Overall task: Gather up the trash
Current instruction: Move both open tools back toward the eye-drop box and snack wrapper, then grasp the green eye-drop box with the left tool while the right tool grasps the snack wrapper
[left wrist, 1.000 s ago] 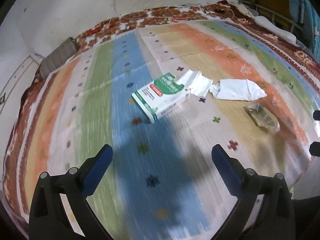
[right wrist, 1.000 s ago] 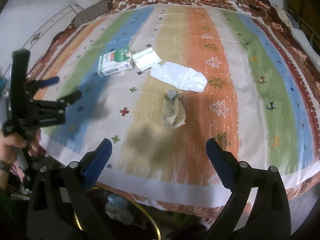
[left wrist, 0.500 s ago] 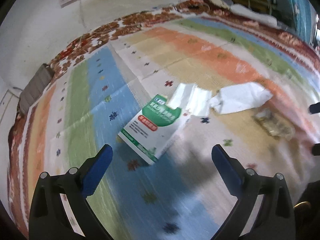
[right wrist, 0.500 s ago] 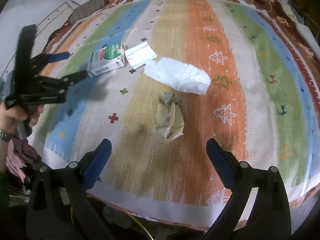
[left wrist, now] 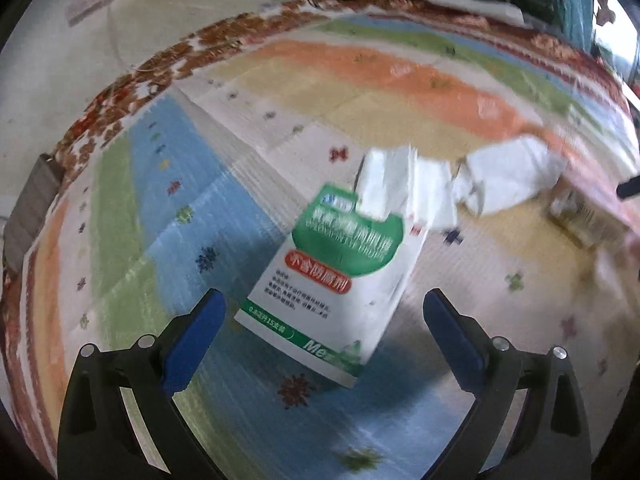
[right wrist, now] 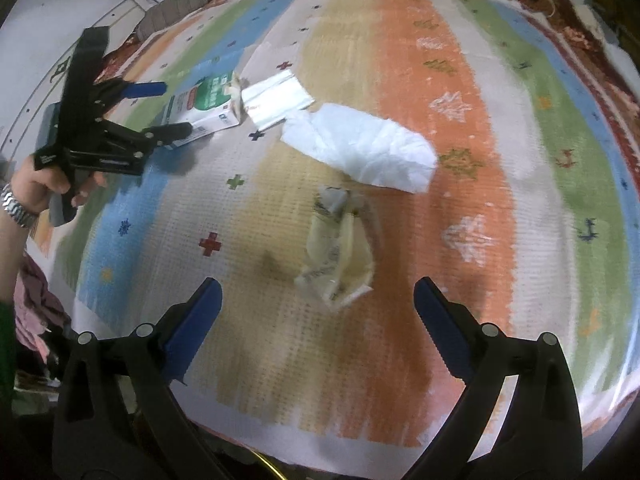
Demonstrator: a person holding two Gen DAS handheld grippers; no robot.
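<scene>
Four trash pieces (right wrist: 354, 147), striped rug (right wrist: 432, 32), white wall (left wrist: 52, 80)

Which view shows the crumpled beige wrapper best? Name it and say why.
The right wrist view. The beige wrapper lies near the middle of that picture, whole and fairly sharp, just ahead of the open jaws of the right gripper. In the left wrist view it is only a blurred patch at the right edge.

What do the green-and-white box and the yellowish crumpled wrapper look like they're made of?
The green-and-white box looks like thin printed cardboard with a slight sheen: flat faces, sharp edges, a torn open end. The yellowish crumpled wrapper looks like thin plastic film, semi-transparent and creased with printed lines, though blur leaves waxed paper possible.
</scene>
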